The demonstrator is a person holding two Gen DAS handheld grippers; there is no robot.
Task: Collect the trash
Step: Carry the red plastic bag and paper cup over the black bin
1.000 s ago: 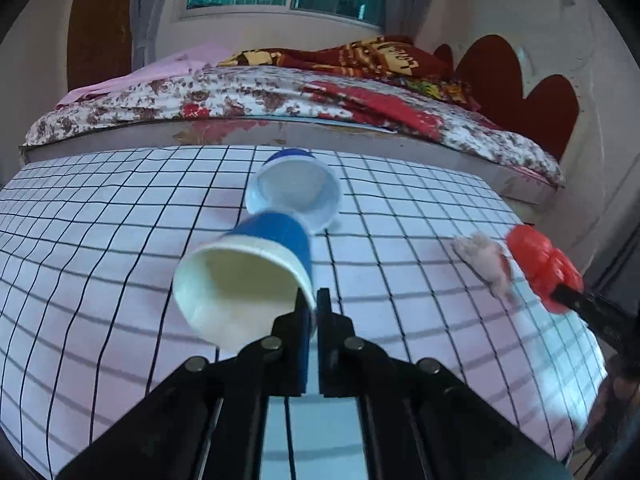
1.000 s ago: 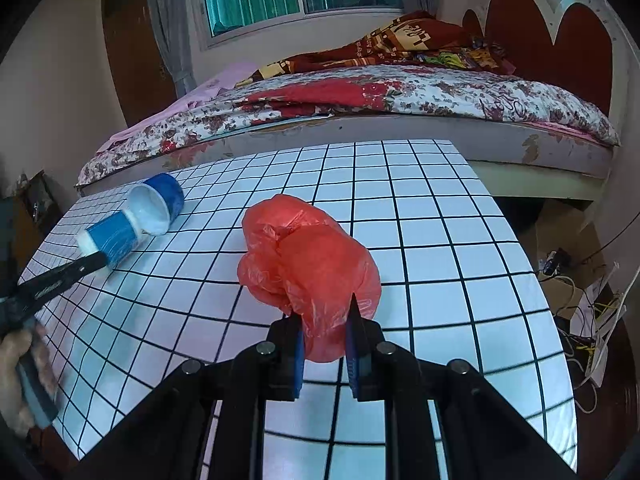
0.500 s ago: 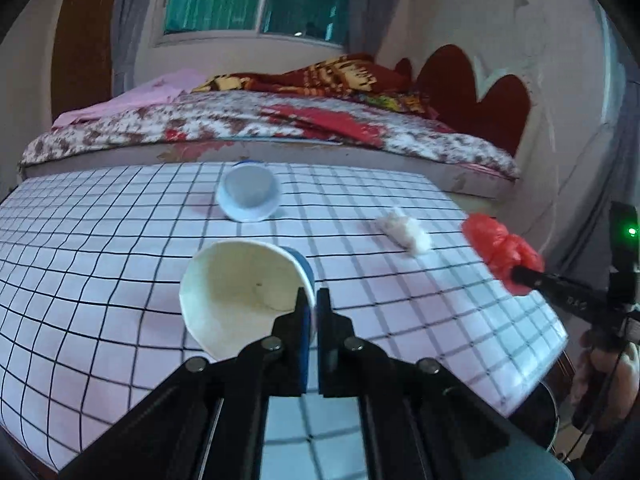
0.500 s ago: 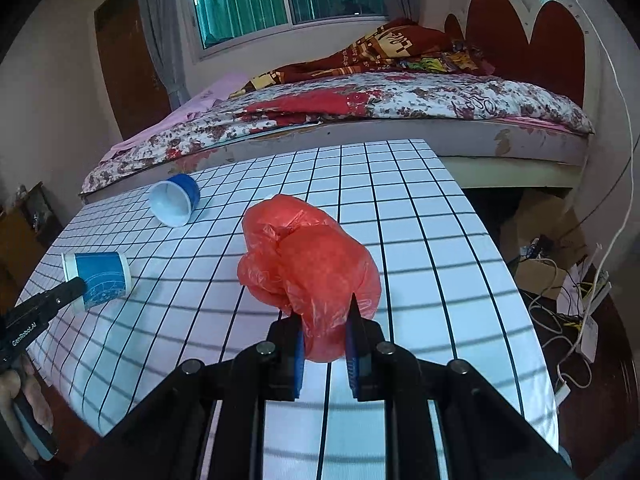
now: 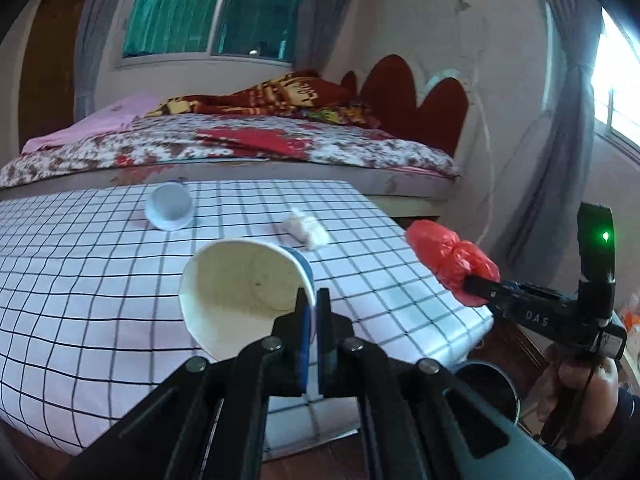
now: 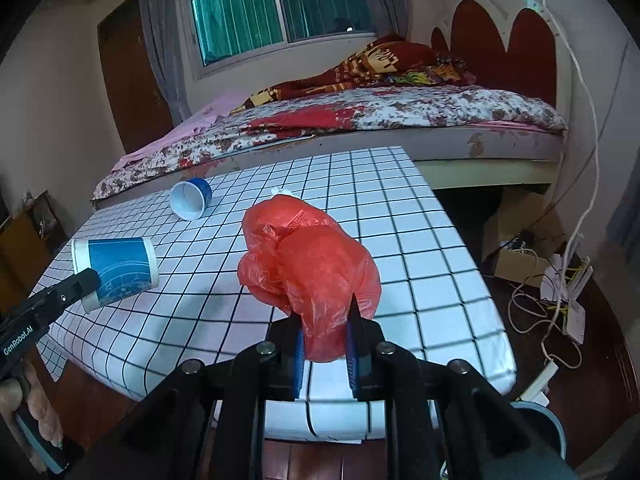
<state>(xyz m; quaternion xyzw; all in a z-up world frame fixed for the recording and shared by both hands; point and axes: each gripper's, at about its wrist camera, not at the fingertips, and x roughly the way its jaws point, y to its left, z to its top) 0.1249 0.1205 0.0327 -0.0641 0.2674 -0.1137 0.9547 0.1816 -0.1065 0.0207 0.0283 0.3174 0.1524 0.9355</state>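
My left gripper (image 5: 313, 300) is shut on the rim of a blue paper cup (image 5: 244, 292), held on its side above the checked table (image 5: 100, 280), its white inside facing me. From the right wrist view the same cup (image 6: 116, 270) hangs at the left in the other gripper's tip. My right gripper (image 6: 325, 318) is shut on a crumpled red plastic bag (image 6: 312, 272), seen as the red bag (image 5: 452, 262) beyond the table's right edge in the left wrist view. A second blue cup (image 5: 170, 208) (image 6: 191, 199) lies on its side on the table. A white tissue wad (image 5: 306, 230) lies near it.
A dark round bin (image 5: 486, 384) stands on the floor below the table's right corner. A bed (image 6: 360, 120) runs along the far side of the table. Cardboard boxes and cables (image 6: 536, 256) litter the floor at the right. A hand (image 5: 576, 384) holds the right gripper's handle.
Both grippers have drawn back toward the table's near right corner and risen a little, carrying the cup and the red bag. The bin has come into view below.
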